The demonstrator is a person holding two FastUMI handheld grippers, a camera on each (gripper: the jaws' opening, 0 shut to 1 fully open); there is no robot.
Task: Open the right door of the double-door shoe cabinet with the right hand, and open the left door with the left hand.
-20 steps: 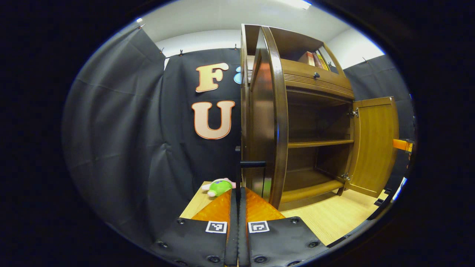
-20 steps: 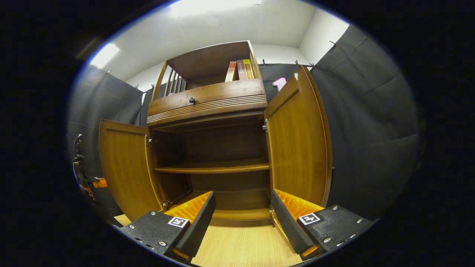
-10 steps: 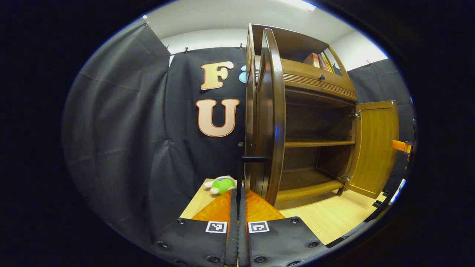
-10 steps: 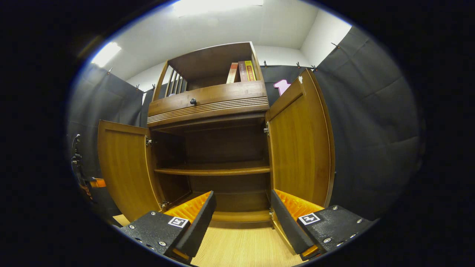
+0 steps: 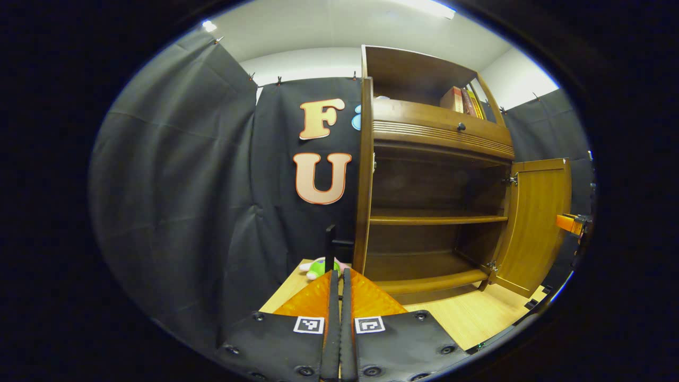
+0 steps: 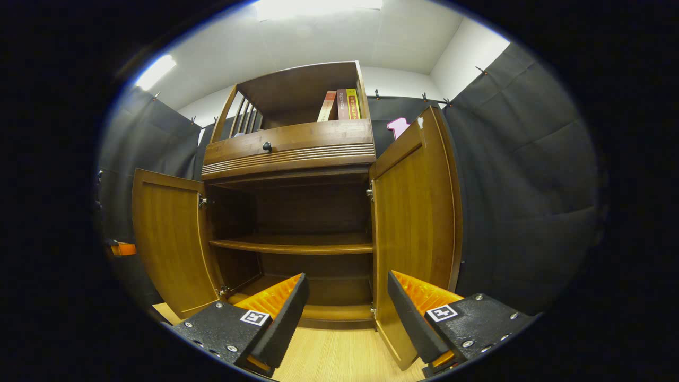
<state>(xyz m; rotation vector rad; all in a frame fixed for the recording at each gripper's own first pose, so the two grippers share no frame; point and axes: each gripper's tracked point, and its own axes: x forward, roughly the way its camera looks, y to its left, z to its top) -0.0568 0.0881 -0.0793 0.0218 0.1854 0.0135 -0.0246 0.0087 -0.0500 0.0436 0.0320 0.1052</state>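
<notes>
Pointing level at the brown wooden double-door shoe cabinet [image 5: 440, 132], my left gripper [image 5: 340, 276] has its fingers pressed together on the slim black door handle [image 5: 330, 246]; the left door [image 5: 364, 175] stands edge-on just beyond; my right gripper [image 6: 345, 297], fingers spread and empty, tilts upward before the open shelves, right door [image 6: 419, 212] swung wide.

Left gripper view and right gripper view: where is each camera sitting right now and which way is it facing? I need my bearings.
Left gripper view: rides on the left gripper, low by the left door, seen edge-on; looks along it into the cabinet; own fingers pressed together below.
Right gripper view: rides on the right gripper, low in front of the cabinet, tilted up; own fingers spread apart below.
Shared: the middle shelf, the books, both open doors.
</notes>
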